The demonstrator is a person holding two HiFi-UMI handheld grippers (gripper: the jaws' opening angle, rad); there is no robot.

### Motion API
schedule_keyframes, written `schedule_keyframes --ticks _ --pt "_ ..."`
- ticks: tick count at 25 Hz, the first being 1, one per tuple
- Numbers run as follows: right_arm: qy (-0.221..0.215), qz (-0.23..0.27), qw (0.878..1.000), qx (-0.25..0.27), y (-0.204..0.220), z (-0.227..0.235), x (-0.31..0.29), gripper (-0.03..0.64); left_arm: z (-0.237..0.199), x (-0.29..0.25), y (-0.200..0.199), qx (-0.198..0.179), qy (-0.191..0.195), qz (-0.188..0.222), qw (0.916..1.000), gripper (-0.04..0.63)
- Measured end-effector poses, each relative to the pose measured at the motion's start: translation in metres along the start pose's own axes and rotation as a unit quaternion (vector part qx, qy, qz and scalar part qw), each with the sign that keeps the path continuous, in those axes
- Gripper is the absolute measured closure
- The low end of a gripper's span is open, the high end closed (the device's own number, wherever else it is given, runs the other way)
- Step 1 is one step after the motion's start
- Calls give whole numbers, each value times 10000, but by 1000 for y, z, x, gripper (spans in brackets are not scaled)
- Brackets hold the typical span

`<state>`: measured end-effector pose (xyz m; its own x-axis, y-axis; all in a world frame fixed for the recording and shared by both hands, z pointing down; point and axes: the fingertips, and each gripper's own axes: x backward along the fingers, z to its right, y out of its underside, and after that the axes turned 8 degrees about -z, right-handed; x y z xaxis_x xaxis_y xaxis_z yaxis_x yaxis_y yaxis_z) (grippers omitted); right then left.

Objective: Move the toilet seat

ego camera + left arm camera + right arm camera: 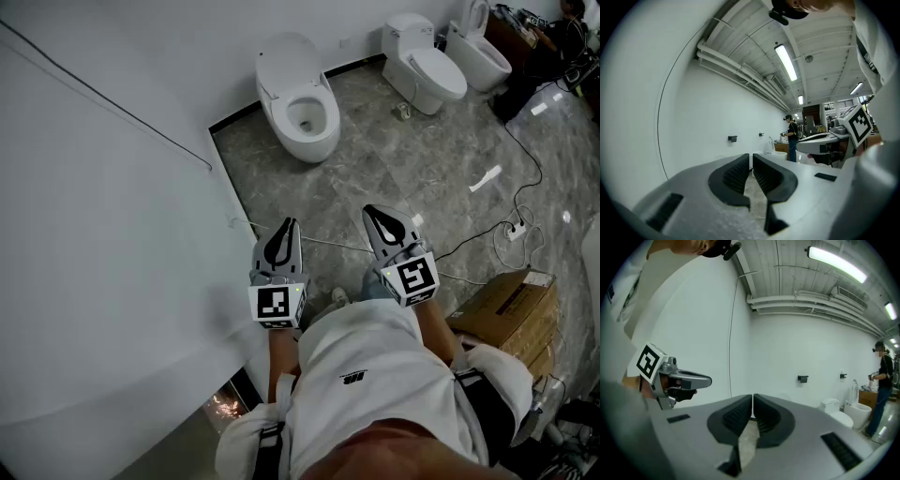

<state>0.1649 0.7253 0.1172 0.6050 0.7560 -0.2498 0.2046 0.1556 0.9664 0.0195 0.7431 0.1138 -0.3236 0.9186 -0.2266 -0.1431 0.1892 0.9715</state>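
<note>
**Both pairs of fingers pressed together on nothing, the seat well out of reach.**
The left gripper (751, 161) and right gripper (753, 401) hover side by side. The white oval plastic toilet seat (328, 105) appears to lie down on the nearest white ceramic toilet (309, 145), lid raised, against the plain white wall (103, 187). Likely risks: arriving with the fingers unopened would only nudge the glossy seat, and the thin black cable (478, 242) trailing over the grey marbled floor (403, 169) could catch a foot. A brown cardboard box (511, 309) sits to the right.
</note>
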Motion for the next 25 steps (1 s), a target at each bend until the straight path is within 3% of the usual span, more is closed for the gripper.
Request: schedule_keyframes --ticks 12,25 --pt "-27 12 10000 24 -2 6 -26 581 -8 -25 5 99 180 -18 9998 565" --pt "-348 -107 9993 -117 7 83 -68 580 -5 -100 -7 114 -163 -243 9995 565"
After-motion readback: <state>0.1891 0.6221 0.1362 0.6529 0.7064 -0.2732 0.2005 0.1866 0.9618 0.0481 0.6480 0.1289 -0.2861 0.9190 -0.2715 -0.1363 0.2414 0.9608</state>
